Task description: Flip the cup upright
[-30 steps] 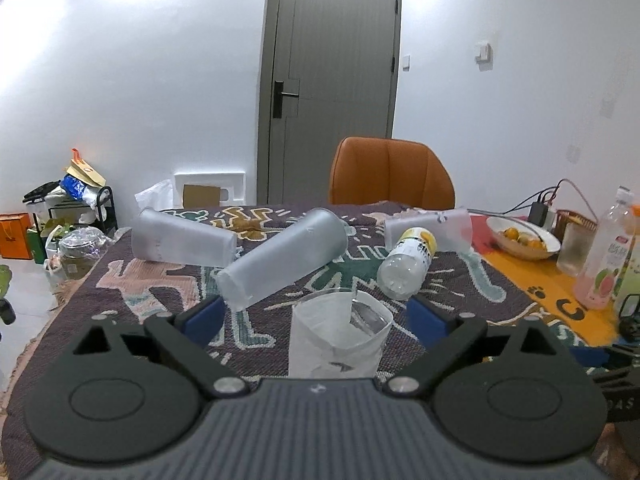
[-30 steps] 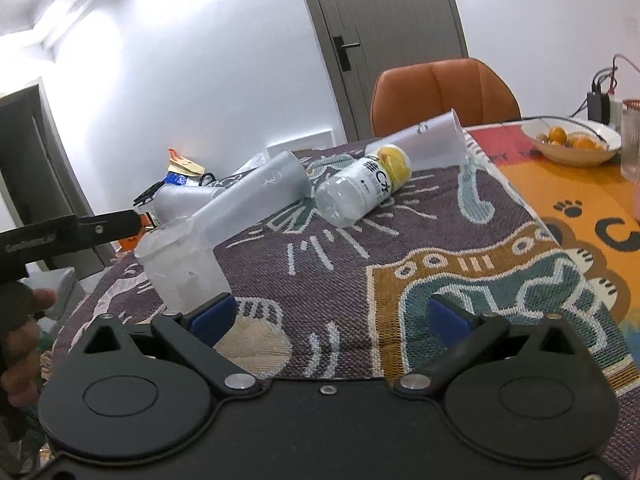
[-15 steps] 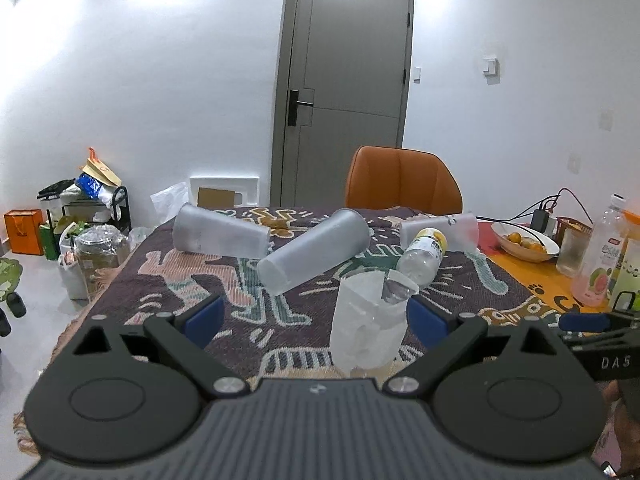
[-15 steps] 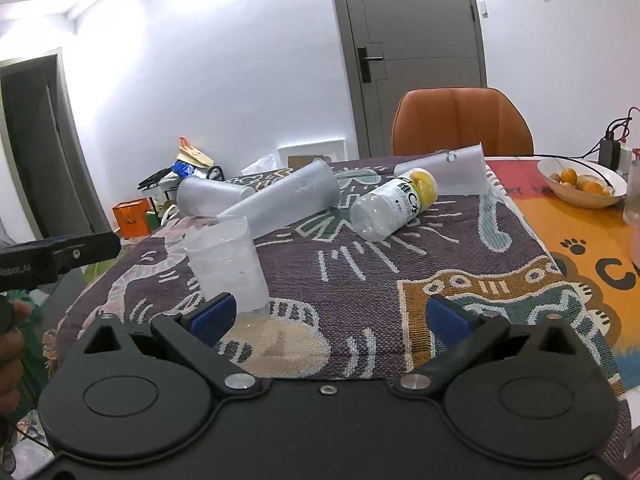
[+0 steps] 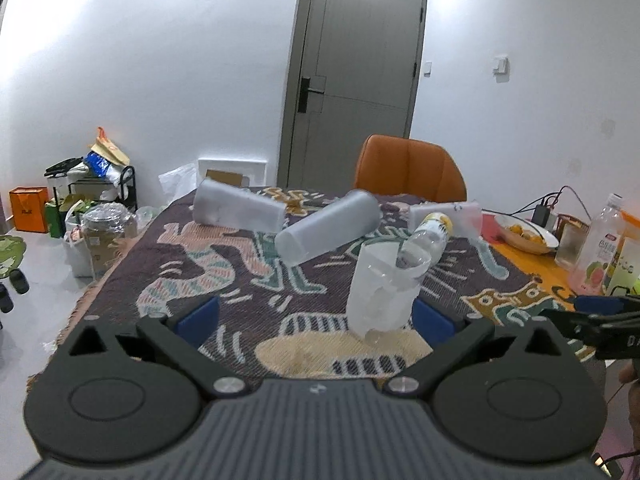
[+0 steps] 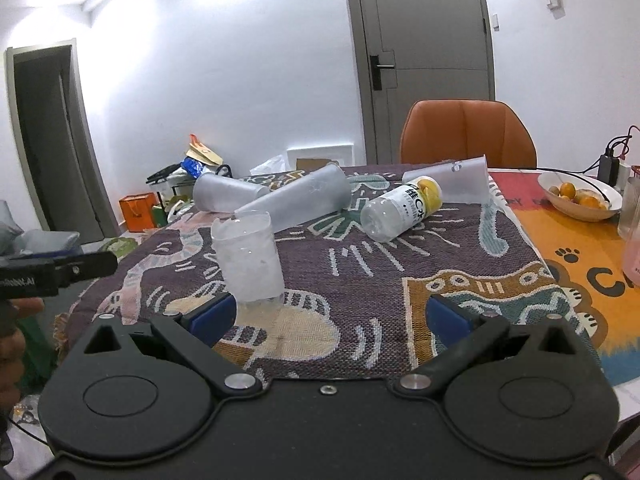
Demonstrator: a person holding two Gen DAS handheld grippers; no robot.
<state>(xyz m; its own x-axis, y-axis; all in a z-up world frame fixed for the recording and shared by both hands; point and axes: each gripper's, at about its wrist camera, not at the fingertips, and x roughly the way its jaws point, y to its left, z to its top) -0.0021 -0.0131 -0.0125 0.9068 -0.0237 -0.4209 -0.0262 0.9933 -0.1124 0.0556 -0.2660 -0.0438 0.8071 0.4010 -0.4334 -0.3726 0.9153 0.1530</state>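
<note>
A clear cup [image 6: 249, 256] stands upright on the bench [image 6: 400, 280], both tongs spread and empty, so only backing away seems left.

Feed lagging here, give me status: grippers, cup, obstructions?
Left gripper open, empty. Right gripper open, empty. Clear cup upright on blanket, free. Three frosted cups and bottle lying behind.

It was a lived-in home dining room: a worktop [image 5: 132, 264] under a patterned woven cloth [image 6: 360, 280], an orange chair [image 5: 408, 172], a bowl of fruit [image 6: 580, 196], a grey door [image 5: 352, 80], and bags piled on a rack [image 5: 92, 184].
</note>
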